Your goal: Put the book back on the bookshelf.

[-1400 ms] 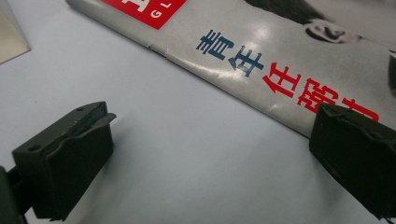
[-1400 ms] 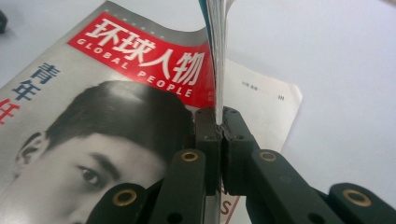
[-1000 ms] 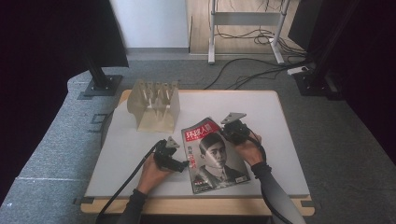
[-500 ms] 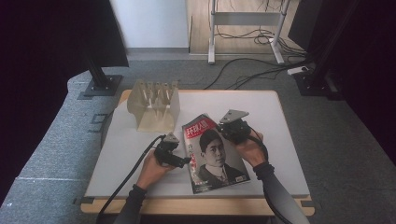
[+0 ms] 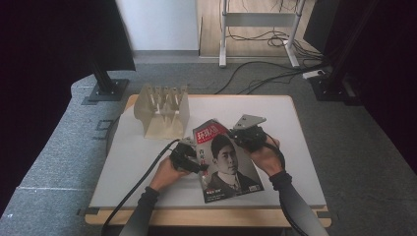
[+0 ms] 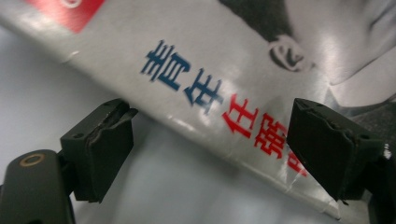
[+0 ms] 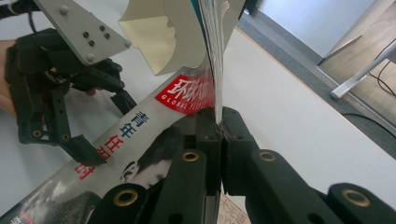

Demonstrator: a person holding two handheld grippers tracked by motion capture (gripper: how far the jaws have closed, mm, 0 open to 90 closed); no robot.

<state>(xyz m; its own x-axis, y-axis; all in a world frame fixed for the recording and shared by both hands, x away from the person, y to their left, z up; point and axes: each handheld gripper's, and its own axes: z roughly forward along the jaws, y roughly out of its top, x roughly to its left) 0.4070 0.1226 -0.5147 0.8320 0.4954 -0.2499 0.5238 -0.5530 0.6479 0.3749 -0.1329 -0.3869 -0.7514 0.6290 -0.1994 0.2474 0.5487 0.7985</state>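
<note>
Grey speckled carpet is seen around a smooth white table with a pale wooden front edge, and black cables are strewn across the floor behind it. On the tabletop, a glossy magazine is found near the front, between the two hands; its cover is printed with a monochrome portrait, a red title block and blue and red characters. Its right edge is pinched between the shut jaws of the right gripper, so that this side is raised off the table and the thin pages are seen fanned edge-on in the right gripper view. The left gripper, a black angular tool, is held at the magazine's left edge. Its matte, blocky pads have just been closing, yet they are parted on either side of the cover's edge and no pressing on the paper is seen. A cream slotted rack of stiff curved sheet is stood behind the magazine, near but apart.
</note>
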